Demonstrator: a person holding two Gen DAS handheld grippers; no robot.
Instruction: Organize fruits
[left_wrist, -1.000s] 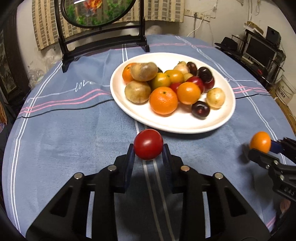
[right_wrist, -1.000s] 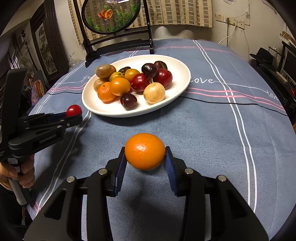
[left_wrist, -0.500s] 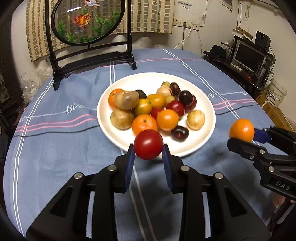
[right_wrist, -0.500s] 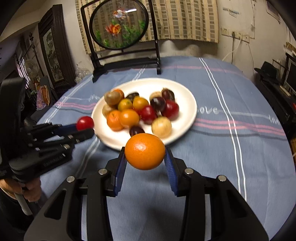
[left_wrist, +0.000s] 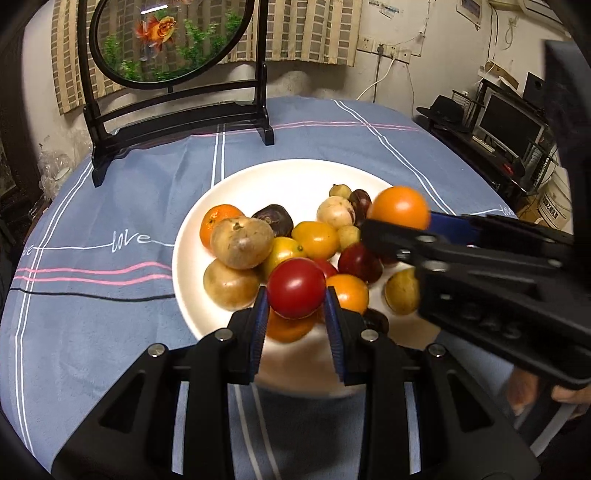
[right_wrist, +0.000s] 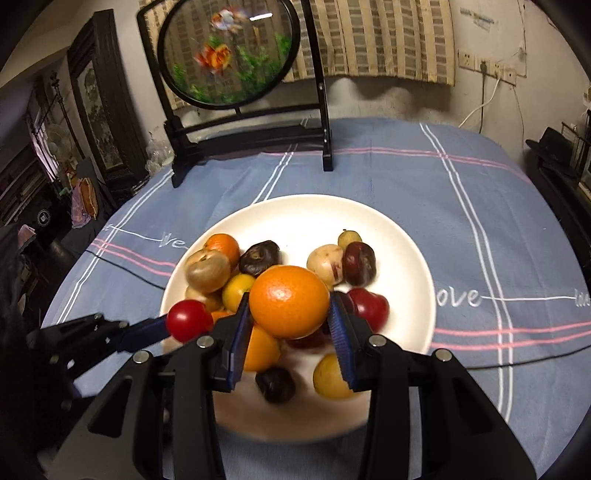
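Observation:
My left gripper (left_wrist: 295, 291) is shut on a red tomato (left_wrist: 296, 287) and holds it above the near part of a white plate (left_wrist: 295, 177) piled with fruit. My right gripper (right_wrist: 290, 306) is shut on an orange (right_wrist: 289, 301) and holds it above the same plate (right_wrist: 406, 258). In the left wrist view the right gripper (left_wrist: 400, 218) comes in from the right with the orange (left_wrist: 399, 212) over the pile. In the right wrist view the left gripper (right_wrist: 188, 321) with the tomato (right_wrist: 189, 320) is at the left. The pile holds oranges, dark plums, red and pale brown fruits.
The plate sits on a round table with a blue striped cloth (left_wrist: 92, 314). A round goldfish screen on a black stand (left_wrist: 177, 110) is at the far edge of the table. A desk with a monitor (left_wrist: 509, 125) stands right of the table.
Both grippers have risen and moved forward with their fruits, from above the cloth in front of the plate to above the plate, and have come closer together.

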